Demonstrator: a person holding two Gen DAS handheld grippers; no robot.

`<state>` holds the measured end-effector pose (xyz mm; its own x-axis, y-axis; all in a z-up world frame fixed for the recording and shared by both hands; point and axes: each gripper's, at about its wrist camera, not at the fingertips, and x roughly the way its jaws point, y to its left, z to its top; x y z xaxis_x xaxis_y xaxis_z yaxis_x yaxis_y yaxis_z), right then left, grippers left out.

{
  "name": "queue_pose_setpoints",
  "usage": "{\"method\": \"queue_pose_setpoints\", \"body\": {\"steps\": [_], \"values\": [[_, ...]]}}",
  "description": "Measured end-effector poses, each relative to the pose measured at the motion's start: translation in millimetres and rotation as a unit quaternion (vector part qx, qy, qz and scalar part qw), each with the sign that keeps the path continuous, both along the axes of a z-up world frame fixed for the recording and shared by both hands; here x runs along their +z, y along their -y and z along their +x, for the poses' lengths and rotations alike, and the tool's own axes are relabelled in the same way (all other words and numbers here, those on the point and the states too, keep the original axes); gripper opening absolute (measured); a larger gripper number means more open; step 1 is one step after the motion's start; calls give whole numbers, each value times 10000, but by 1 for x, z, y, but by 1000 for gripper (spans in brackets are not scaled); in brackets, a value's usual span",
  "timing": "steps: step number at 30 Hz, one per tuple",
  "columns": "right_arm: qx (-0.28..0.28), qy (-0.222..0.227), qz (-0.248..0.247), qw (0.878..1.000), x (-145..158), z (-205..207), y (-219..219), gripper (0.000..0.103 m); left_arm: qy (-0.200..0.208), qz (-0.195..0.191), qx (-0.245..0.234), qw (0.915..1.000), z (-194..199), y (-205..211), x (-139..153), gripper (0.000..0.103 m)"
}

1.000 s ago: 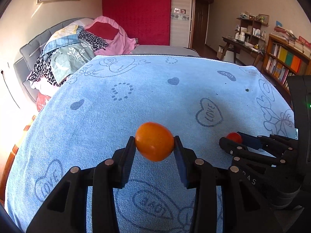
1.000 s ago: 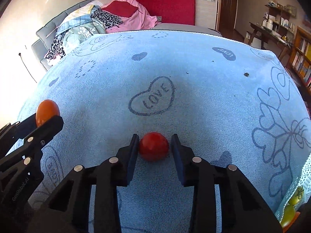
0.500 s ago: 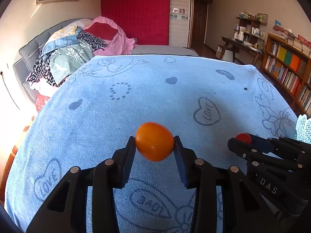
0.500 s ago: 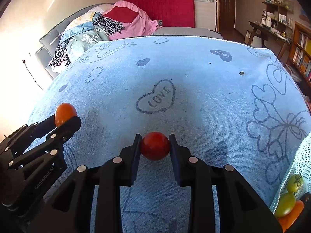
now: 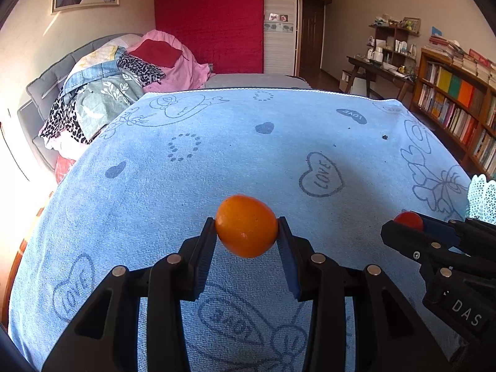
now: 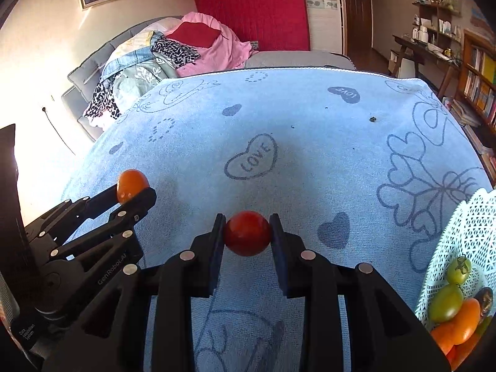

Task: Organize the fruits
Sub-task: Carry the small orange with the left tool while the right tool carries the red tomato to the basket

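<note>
My left gripper [image 5: 246, 235] is shut on an orange fruit [image 5: 246, 230] and holds it above the blue towel [image 5: 217, 155]. My right gripper [image 6: 247, 233] is shut on a red tomato [image 6: 247, 233], also lifted off the towel. In the right wrist view the left gripper [image 6: 136, 190] shows at the left with the orange fruit [image 6: 131, 183]. In the left wrist view the right gripper [image 5: 406, 226] shows at the right with the red tomato [image 5: 408, 219]. A white lattice basket [image 6: 465, 232] at the right edge holds several green and orange fruits [image 6: 449, 302].
The blue towel [image 6: 310, 130] with heart and "LOVE" prints covers the table. A sofa piled with clothes [image 5: 102, 93] stands behind on the left. A desk and bookshelves [image 5: 449, 93] stand at the right. The basket's rim [image 5: 483, 195] shows at the right edge.
Both grippers have risen and drawn back with their fruits held. The white basket has come into view at the right in both views.
</note>
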<state>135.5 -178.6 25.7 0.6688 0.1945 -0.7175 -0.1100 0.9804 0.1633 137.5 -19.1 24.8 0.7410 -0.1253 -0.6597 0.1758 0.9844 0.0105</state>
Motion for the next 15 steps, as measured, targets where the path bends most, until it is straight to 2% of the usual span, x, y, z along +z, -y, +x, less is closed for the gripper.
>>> {"method": "queue_pose_setpoints", "body": {"steps": [15], "values": [[-131,99,133,9998,11,-30,13,30,43,37,-182,9998,-16,9,0,40]]}}
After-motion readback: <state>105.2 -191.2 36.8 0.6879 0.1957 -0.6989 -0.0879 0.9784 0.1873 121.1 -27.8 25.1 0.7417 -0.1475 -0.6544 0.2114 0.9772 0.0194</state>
